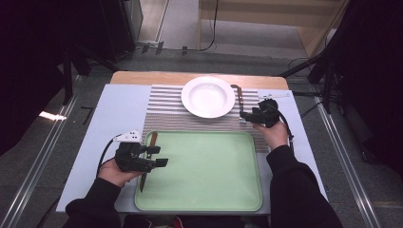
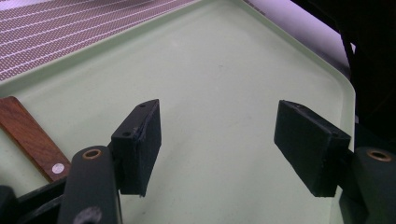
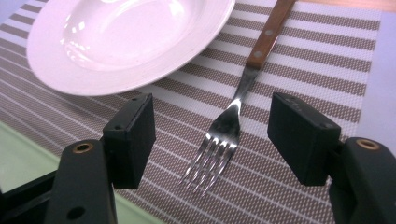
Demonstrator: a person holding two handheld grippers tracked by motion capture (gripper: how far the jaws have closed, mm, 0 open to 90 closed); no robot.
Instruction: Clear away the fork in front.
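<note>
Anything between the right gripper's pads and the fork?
No. In the right gripper view, the right gripper stands open around the fork tines, bare striped placemat on either side.

Left gripper: held low at the near left, pointing right, jaws wide apart, nothing between the pads. Left hand wraps its body from below. Right gripper: farther off at the right, pointing left, jaws wide apart. Right hand behind it, dark sleeve trailing back.
</note>
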